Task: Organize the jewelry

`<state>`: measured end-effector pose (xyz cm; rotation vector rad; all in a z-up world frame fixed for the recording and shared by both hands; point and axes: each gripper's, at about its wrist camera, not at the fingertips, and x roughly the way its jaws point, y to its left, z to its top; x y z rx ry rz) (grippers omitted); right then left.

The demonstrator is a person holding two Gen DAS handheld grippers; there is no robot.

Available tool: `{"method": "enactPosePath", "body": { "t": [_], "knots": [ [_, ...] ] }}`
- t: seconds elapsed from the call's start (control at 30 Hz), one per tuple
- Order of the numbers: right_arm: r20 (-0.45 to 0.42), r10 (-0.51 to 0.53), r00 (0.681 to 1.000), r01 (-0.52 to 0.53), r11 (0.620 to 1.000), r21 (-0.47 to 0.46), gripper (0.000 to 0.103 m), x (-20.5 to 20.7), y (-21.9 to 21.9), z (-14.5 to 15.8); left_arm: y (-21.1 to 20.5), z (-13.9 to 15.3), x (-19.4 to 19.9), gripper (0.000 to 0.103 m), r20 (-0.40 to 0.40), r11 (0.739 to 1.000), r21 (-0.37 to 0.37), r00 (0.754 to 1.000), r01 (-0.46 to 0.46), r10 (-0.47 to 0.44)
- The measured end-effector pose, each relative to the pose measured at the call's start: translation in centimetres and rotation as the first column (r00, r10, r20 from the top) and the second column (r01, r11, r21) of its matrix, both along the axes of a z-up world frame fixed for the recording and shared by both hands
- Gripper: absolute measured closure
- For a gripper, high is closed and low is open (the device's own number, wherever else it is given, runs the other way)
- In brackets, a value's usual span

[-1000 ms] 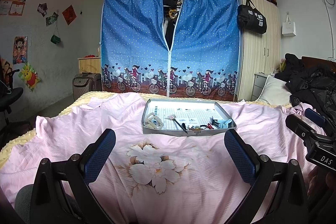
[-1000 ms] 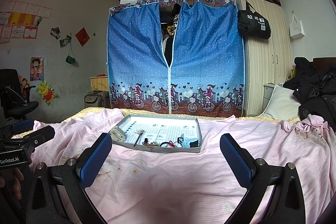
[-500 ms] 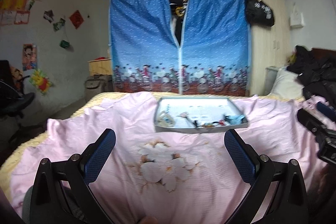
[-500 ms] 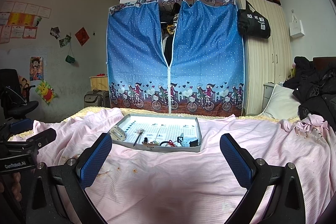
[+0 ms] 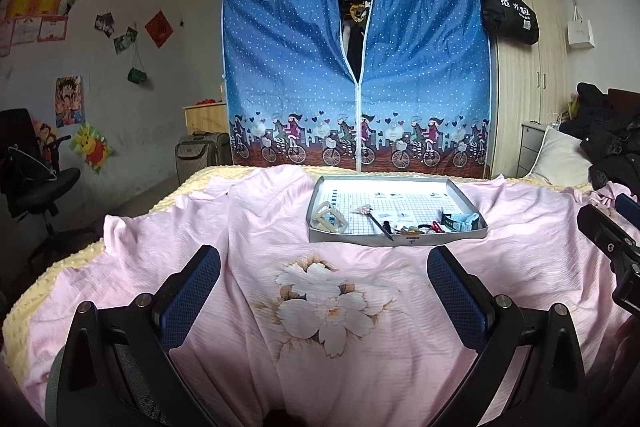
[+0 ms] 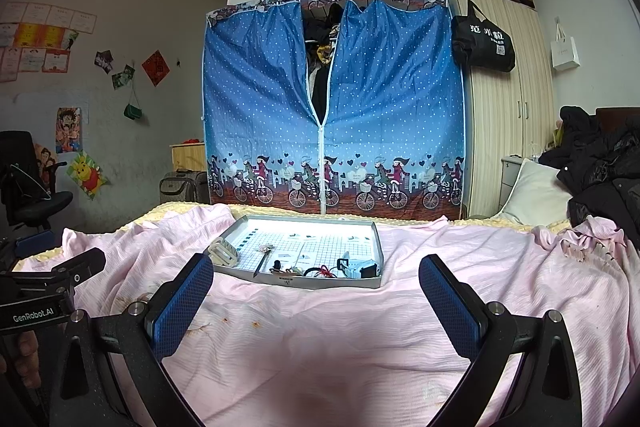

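This is a bedroom in a home. A bed [image 6: 320, 327] under a pink flowered sheet [image 5: 320, 307] fills the foreground, with a pillow [image 6: 532, 195] and a heap of dark coats [image 6: 600, 163] at its right. Behind it stands a blue fabric wardrobe [image 6: 332, 107] printed with cyclists, its zip partly open on hanging clothes, beside a wooden wardrobe [image 6: 508, 115] with a black bag [image 6: 484, 43] hung on it. Cartoon posters [image 5: 70, 101] and certificates [image 6: 36, 43] cover the left wall above a suitcase [image 5: 198, 155] and an office chair [image 5: 36, 171].
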<state>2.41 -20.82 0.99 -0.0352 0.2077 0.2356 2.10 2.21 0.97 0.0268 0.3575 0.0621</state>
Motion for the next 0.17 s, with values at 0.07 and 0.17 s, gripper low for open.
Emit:
{"method": "enactPosePath", "body": {
  "t": [0.07,0.17],
  "knots": [
    [0.000,0.000,1.000,0.000,1.000,-0.001,0.000,0.04,-0.03,0.02,-0.03,0.00,0.02,0.001,0.002,1.000,0.005,1.000,-0.002,0.002],
    [-0.001,0.000,1.000,0.000,1.000,0.000,0.000,0.05,-0.03,0.04,-0.06,-0.07,0.06,0.001,0.001,1.000,0.008,1.000,-0.004,0.004]
  ]
}}
